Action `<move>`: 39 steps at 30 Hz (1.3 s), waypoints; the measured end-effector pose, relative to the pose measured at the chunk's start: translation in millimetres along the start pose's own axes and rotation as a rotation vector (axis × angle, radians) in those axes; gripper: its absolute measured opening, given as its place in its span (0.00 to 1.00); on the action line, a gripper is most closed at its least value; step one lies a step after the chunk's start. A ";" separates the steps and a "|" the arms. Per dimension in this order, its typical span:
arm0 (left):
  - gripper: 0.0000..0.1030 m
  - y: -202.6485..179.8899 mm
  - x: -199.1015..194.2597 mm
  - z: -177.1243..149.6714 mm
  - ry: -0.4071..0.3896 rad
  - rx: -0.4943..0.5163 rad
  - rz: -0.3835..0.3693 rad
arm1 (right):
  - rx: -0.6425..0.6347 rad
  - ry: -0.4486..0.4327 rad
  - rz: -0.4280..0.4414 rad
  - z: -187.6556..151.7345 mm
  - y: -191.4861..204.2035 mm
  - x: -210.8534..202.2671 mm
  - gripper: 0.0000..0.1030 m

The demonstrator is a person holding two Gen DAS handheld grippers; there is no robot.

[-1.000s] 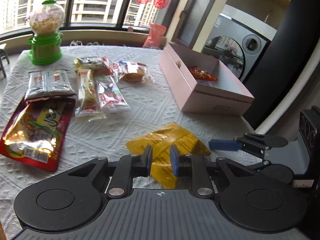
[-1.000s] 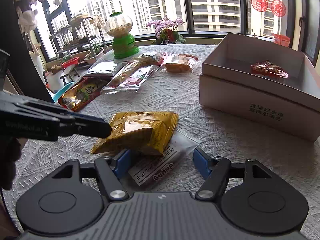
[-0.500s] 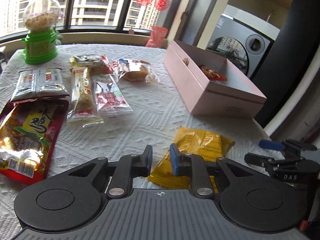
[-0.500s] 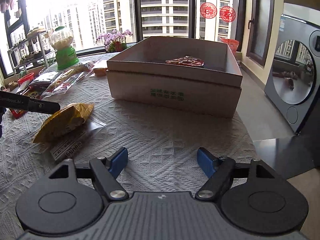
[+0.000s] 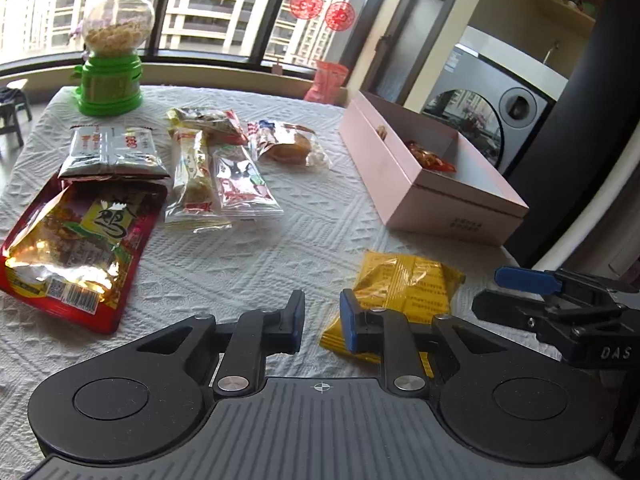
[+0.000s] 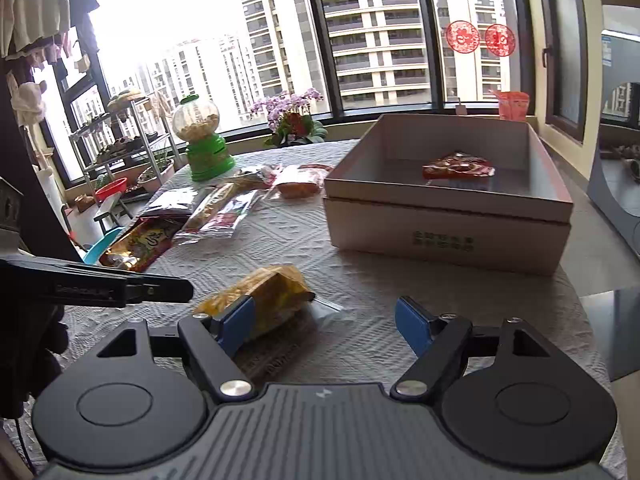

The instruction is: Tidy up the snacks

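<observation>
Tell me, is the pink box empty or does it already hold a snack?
Not empty. The open pink box holds one red snack packet on its floor; no other packet shows inside.

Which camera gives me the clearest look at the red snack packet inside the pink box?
The right wrist view: it looks down into the open pink box, showing the whole red packet on its floor. In the left wrist view, the box's near wall hides most of the packet.

Green candy dispenser upright at far end of surface, white textured cloth. Pink orchids on sill. Red window decals. Washing machine beyond.
</observation>
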State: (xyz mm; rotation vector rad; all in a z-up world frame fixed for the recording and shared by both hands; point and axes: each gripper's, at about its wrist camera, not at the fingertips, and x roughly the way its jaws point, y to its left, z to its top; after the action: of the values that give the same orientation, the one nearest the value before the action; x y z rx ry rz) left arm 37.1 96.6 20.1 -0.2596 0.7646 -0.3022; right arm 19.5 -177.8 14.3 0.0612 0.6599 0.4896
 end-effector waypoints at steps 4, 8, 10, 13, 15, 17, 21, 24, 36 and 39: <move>0.22 2.5 15.2 5.2 0.011 -0.052 -0.045 | -0.045 0.014 0.013 6.5 22.3 6.4 0.76; 0.22 -11.9 26.5 6.3 0.033 -0.031 -0.097 | -0.075 0.035 -0.062 0.9 17.0 6.7 0.76; 0.22 -19.5 28.2 7.2 0.044 -0.029 -0.127 | -0.063 0.055 -0.130 -4.5 7.2 7.7 0.76; 0.22 -34.3 35.6 6.9 0.075 -0.001 -0.154 | 0.027 0.088 -0.164 -13.6 -17.1 5.1 0.76; 0.22 -46.7 40.3 7.1 0.078 0.052 -0.135 | 0.084 0.088 -0.179 -17.4 -29.8 0.6 0.76; 0.22 -56.8 44.9 7.7 0.081 0.083 -0.138 | 0.113 0.083 -0.241 -21.5 -38.5 -3.7 0.76; 0.22 -72.3 53.4 5.9 0.097 0.119 -0.149 | 0.209 0.090 -0.297 -28.9 -51.1 -14.1 0.76; 0.22 -77.3 54.7 6.8 0.103 0.123 -0.143 | 0.263 0.100 -0.306 -29.6 -50.9 -21.1 0.76; 0.22 -55.9 42.4 10.6 0.118 0.005 -0.042 | 0.257 0.088 -0.188 -4.9 -25.5 -34.1 0.75; 0.22 -57.8 44.3 11.5 0.119 0.005 -0.007 | 0.161 0.120 -0.146 -0.6 -5.6 -18.6 0.76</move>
State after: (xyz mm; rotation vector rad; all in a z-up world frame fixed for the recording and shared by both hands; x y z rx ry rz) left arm 65.5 28.5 19.4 -0.2415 0.8804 -0.3280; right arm 8.8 -191.3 23.4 0.1352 0.8149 0.3003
